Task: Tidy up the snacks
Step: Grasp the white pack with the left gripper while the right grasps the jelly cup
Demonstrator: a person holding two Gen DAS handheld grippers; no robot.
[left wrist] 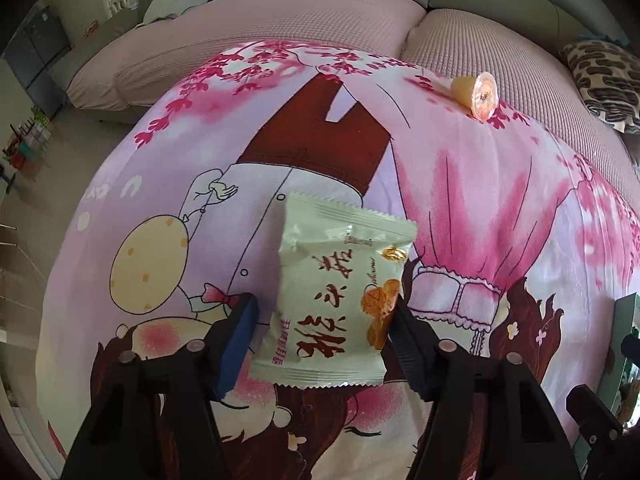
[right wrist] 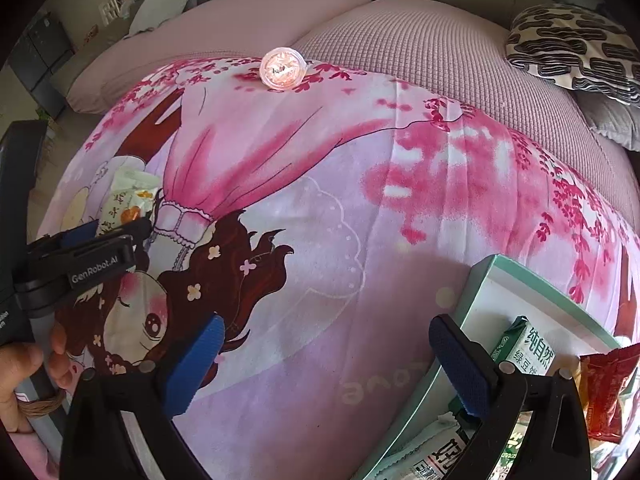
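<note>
A pink cartoon-print cloth [left wrist: 500, 208] covers the surface before a sofa [left wrist: 280, 12]. The left gripper [left wrist: 324, 312] clasps a pale snack packet [left wrist: 340, 292]; the right gripper [right wrist: 324, 344] is spread, holding nothing, beside a green box [right wrist: 476, 280] of snacks. A jelly cup [right wrist: 282, 68] lies far off.

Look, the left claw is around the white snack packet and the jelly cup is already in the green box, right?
Not quite. The jelly cup is not in the green box; the right wrist view shows it lying on the pink blanket, far from the box. The rest holds: the left claw is around the white snack packet.
</note>
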